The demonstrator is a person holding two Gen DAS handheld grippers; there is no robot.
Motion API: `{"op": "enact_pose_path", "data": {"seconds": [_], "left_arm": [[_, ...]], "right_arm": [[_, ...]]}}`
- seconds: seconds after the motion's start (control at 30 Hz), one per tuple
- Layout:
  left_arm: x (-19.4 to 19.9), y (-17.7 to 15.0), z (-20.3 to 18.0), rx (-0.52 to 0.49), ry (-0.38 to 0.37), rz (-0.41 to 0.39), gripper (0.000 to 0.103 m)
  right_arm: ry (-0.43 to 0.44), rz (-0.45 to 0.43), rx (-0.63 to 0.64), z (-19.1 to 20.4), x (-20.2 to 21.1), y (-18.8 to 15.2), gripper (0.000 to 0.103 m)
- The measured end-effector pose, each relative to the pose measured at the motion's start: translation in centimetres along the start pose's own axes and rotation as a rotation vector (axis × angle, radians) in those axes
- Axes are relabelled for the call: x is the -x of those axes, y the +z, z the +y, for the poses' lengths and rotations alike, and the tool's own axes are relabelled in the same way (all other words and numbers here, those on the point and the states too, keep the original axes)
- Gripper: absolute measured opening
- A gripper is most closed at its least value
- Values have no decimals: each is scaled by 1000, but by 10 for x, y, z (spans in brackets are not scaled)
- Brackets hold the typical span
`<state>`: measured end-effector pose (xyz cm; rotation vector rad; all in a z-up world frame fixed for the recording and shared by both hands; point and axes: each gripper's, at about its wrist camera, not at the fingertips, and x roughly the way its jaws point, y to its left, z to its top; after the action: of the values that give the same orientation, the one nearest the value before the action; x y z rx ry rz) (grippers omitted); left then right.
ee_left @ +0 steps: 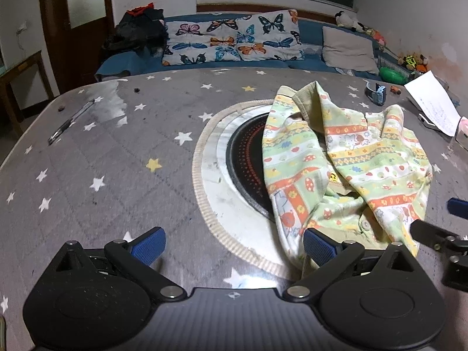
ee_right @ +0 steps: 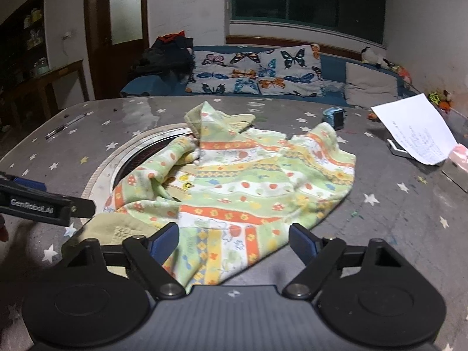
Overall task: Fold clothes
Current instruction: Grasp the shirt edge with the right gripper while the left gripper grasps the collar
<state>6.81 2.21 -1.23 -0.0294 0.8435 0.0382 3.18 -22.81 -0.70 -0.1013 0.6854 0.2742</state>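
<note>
On top of the grey star-print table (ee_right: 395,219) sits the garment (ee_right: 239,187), a small kid's top in green, yellow and orange bands with a plain tan lining. It's lying in a crumpled heap, partly draped over the round black cooktop (ee_left: 245,158) set into the middle of the table, collar end away from the cameras and the hem end nearest them.

Left gripper (ee_left: 231,245) has its jaws spread wide with nothing in them; its blue pad on the garment side sits right at the cloth's near edge, though I can't tell if it's touching. Right gripper (ee_right: 234,242) is also open, and the near hem lies between its blue pads (ee_right: 163,242), but they aren't pressing on it.

Handling-wise, my guess is this thing is super light and totally floppy, looks like soft terry or cotton knit. It won't hold a shape, it'll sag from wherever you pinch it, and it'll probably drag a bit on the table cover. Not fragile, not slippery.

I'd grab it at the hem corners or the shoulder seams, one per gripper, and pull it flat first, since it's all bunched with the lining showing. Pinching the middle would just lift a lump. Also worth sliding it clear of the paper sheet (ee_right: 415,128) and the little blue gadget (ee_right: 335,117) near it.
</note>
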Motion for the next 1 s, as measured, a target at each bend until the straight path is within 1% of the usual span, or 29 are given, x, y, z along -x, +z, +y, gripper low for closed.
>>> {"op": "enact_pose_path", "data": {"seconds": [0.07,0.13,0.17,0.23,0.27,0.3,0.33,0.4,0.43,0.47,0.53,0.57,0.63,0.67,0.7,0.73,0.77,0.83,0.93,1.0], "left_arm": [[-3,4,-2,-12,-2,2,96],[-7,9,-4,-31,-7,-1,89],[-9,11,-6,-43,-8,-1,88],[-13,17,-9,-67,-14,-2,80],[-15,20,-11,-79,-22,-2,79],[-17,23,-13,-90,-28,-3,75],[-19,27,-15,-102,-32,-5,72],[-23,32,-18,-125,-35,-10,71],[-26,35,-20,-134,-37,-8,67],[-28,37,-21,-143,-43,-4,65],[-33,41,-23,-149,-58,2,65],[-34,42,-24,-149,-67,2,65],[-38,45,-27,-153,-80,6,65],[-39,46,-28,-157,-85,11,65],[-42,46,-30,-160,-86,18,67],[-43,46,-31,-163,-86,24,67],[-44,46,-32,-164,-85,28,67],[-44,46,-31,-162,-91,25,67],[-47,47,-30,-166,-98,30,67],[-47,47,-28,-159,-109,30,65]], "right_arm": [[12,11,8,4,-6,1,74],[24,24,17,6,-11,2,65],[28,30,22,7,-13,2,59],[27,46,37,10,-19,0,53],[26,51,44,10,-22,-1,46],[25,57,47,9,-23,-1,41],[24,58,45,8,-25,-1,38],[23,61,34,4,-25,-2,21],[20,64,32,1,-25,-2,18],[12,65,31,-1,-25,-2,14],[6,65,24,-5,-24,-1,14],[19,57,12,-6,-21,-1,14],[48,36,-12,-7,-15,1,18],[62,30,-12,-5,-13,2,27],[75,23,-12,-2,-11,2,40],[79,21,6,3,-11,2,48],[83,19,23,8,-12,2,57],[77,22,74,21,-16,1,58],[52,49,126,31,-24,-4,50],[38,69,139,32,-29,-8,32]]}}
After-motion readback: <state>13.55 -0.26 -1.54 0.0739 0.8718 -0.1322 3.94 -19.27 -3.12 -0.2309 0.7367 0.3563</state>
